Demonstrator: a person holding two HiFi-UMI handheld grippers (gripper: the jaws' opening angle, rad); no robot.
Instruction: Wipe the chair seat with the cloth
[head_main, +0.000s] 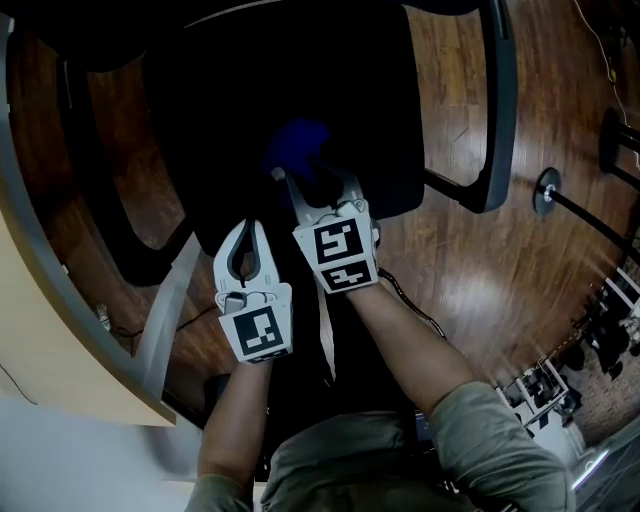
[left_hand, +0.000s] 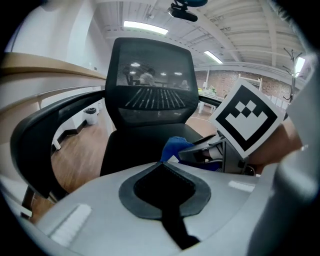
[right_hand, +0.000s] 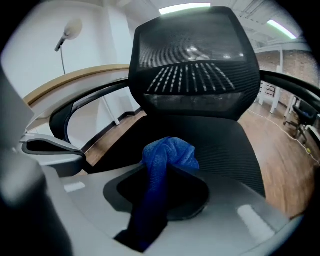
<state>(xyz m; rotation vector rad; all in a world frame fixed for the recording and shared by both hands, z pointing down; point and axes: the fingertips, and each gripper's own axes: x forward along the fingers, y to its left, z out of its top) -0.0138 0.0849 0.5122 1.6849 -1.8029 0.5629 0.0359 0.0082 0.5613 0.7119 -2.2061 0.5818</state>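
Observation:
The black chair seat (head_main: 380, 120) fills the upper middle of the head view. A blue cloth (head_main: 298, 142) sits bunched on it, over the seat's front half. My right gripper (head_main: 312, 180) is shut on the blue cloth; in the right gripper view the cloth (right_hand: 167, 155) runs back between the jaws and bulges out ahead of them over the seat (right_hand: 225, 145). My left gripper (head_main: 250, 224) hovers just left of the right one, near the seat's front edge, shut with nothing in it. The left gripper view shows the cloth (left_hand: 174, 147) and the right gripper (left_hand: 210, 147) beside it.
A mesh backrest (right_hand: 195, 65) rises behind the seat. Armrests stand on both sides (head_main: 500, 100) (head_main: 110, 200). A curved desk edge (head_main: 60, 340) runs along the left. Wooden floor (head_main: 470, 270) lies to the right, with a round stand base (head_main: 547, 190) and cables.

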